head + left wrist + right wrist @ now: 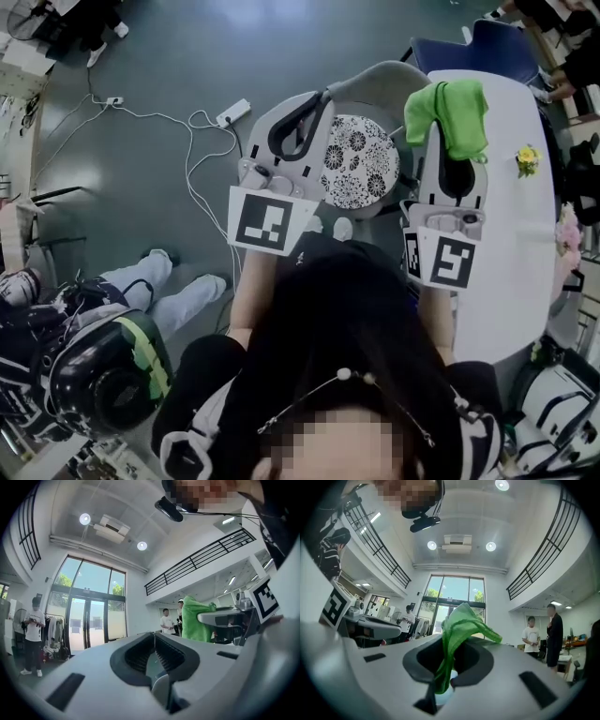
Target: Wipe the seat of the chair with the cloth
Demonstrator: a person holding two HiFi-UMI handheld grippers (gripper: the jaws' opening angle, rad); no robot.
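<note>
The chair stands just ahead of me in the head view, with a round black-and-white flower-patterned seat [358,161] and a grey backrest [380,86]. Both grippers are held up above it and point toward the ceiling. My right gripper [450,141] is shut on a bright green cloth [448,112], which drapes over its jaws and hides the tips. In the right gripper view the cloth [461,623] stands up out of the shut jaws of the right gripper [454,641]. My left gripper [323,97], left of the seat, is shut with nothing in it. The left gripper view shows the left gripper [153,634] and the cloth [194,620].
A white table [506,234] with a yellow flower [528,157] runs along the chair's right side. A blue chair [487,47] stands beyond it. A power strip [232,113] and white cable lie on the floor at left, near a seated person's legs [178,291]. Several people stand in the hall.
</note>
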